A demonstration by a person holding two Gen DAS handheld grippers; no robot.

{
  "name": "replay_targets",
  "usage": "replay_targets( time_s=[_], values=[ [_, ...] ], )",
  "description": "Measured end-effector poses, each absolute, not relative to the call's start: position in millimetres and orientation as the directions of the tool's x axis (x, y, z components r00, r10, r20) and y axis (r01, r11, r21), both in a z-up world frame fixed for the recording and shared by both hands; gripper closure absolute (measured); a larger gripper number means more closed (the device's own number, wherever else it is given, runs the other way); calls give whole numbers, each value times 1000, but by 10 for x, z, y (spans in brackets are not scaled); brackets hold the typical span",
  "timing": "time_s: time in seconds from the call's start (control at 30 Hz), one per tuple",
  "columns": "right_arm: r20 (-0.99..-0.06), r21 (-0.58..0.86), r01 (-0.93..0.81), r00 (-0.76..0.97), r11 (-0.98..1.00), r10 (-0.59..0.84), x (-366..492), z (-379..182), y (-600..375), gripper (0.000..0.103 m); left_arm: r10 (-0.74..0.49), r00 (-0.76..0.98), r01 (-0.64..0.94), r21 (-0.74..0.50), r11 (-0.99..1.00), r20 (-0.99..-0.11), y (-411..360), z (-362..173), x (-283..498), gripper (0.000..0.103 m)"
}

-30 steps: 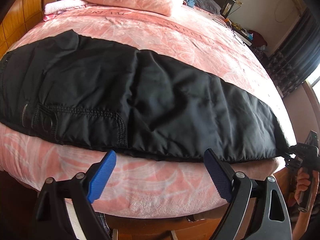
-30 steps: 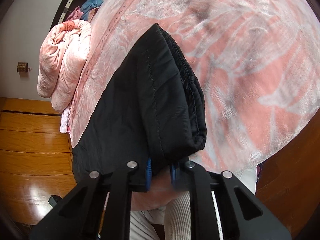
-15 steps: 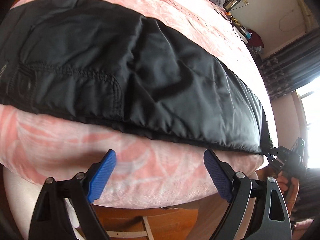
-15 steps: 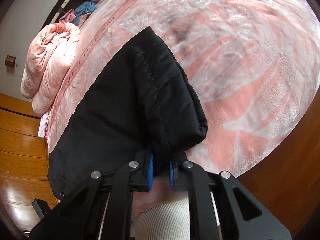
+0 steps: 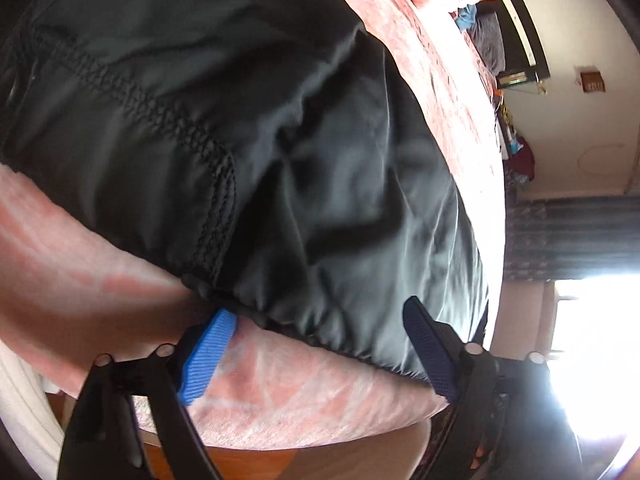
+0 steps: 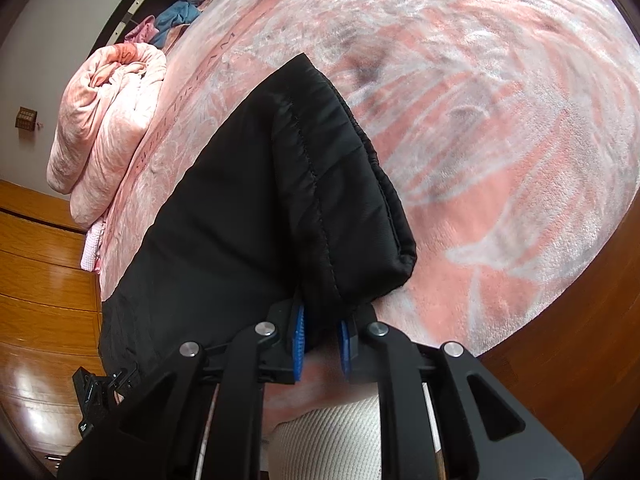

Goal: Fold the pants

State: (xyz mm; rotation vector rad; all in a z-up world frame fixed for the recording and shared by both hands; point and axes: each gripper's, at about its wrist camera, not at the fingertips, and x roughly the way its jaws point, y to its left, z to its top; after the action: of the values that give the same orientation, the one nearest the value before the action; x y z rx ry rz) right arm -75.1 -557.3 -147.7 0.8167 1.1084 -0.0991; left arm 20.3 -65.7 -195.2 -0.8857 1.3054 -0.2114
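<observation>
Black pants (image 5: 248,128) laid flat along the near edge of a bed covered by a pink blanket (image 6: 500,128); right gripper holds the cuff end, left gripper spread at the long seam edge.

Surroundings: a rolled pink quilt (image 6: 108,128) lies on the far side of the bed near a wood-panelled wall (image 6: 44,280); a dark curtain (image 5: 580,236) and a bright window stand beyond the bed corner. The pants run lengthwise parallel to the bed's near edge, long axis from the stitched pocket region to the hem. The right gripper (image 6: 320,338) is clamped on the lower corner of the hem, blue pads pressing the fabric from both sides. The left gripper (image 5: 320,352) has its jaws wide apart at the gathered lower edge, one blue pad tucked just under the seam, the other over the fabric. A person's knee in ribbed white cloth (image 6: 328,440) sits below the right gripper.
</observation>
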Motion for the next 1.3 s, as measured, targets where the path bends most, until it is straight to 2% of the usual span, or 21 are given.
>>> replay_targets(
  time_s=[0.07,0.23,0.33,0.43,0.5,0.6,0.67,0.7,0.73,0.8,0.83,0.93,1.0,1.07,1.17,1.3],
  values=[
    [-818,543,454,476,706,323,-753,-1473,-5578,91,-605,286,-365,-668,649,-743,-635,-2016,271,43],
    [-789,586,442,504,679,352,-774,-1416,-5633,91,-556,331,-336,-646,685,-762,-589,-1969,296,77],
    [-765,608,436,546,664,342,-787,-1282,-5679,91,-549,372,-305,-657,689,-748,-605,-1867,256,81],
    [-786,543,458,572,704,234,-797,-1084,-5689,91,-588,378,-272,-693,668,-715,-734,-1864,223,83],
    [-812,489,497,560,717,166,-799,-1039,-5716,91,-602,350,-241,-690,683,-718,-844,-1930,260,83],
    [-865,432,539,474,723,164,-723,-1242,-5752,89,-594,322,-255,-672,695,-737,-900,-2144,331,82],
    [-885,398,535,438,745,158,-708,-1348,-5738,80,-618,325,-260,-696,669,-716,-859,-2185,330,79],
    [-891,383,534,429,754,149,-724,-1357,-5726,73,-623,323,-256,-699,668,-713,-837,-2181,318,75],
    [-897,368,539,421,758,136,-739,-1351,-5718,63,-624,319,-242,-698,674,-714,-809,-2164,299,70],
    [-900,347,543,423,765,107,-786,-1286,-5691,60,-609,322,-212,-682,700,-725,-768,-2090,276,58],
    [-905,328,545,416,772,91,-811,-1240,-5660,54,-596,327,-202,-670,714,-734,-721,-2049,253,51],
    [-912,254,532,409,808,17,-928,-1022,-5476,52,-547,334,-208,-626,752,-768,-474,-1916,88,41],
    [-906,196,513,421,835,-46,-995,-840,-5295,52,-484,361,-222,-578,785,-797,-228,-1825,-49,40],
    [-883,187,445,466,876,-49,-1009,-658,-5054,52,-405,408,-249,-527,813,-818,90,-1732,-168,39],
    [-859,225,288,510,931,50,-880,-524,-4556,53,-330,426,-305,-477,825,-843,517,-1696,-209,41],
    [-865,269,77,458,960,206,-491,-629,-3694,54,-364,425,-388,-530,754,-829,893,-1764,-173,47]
  ],
)
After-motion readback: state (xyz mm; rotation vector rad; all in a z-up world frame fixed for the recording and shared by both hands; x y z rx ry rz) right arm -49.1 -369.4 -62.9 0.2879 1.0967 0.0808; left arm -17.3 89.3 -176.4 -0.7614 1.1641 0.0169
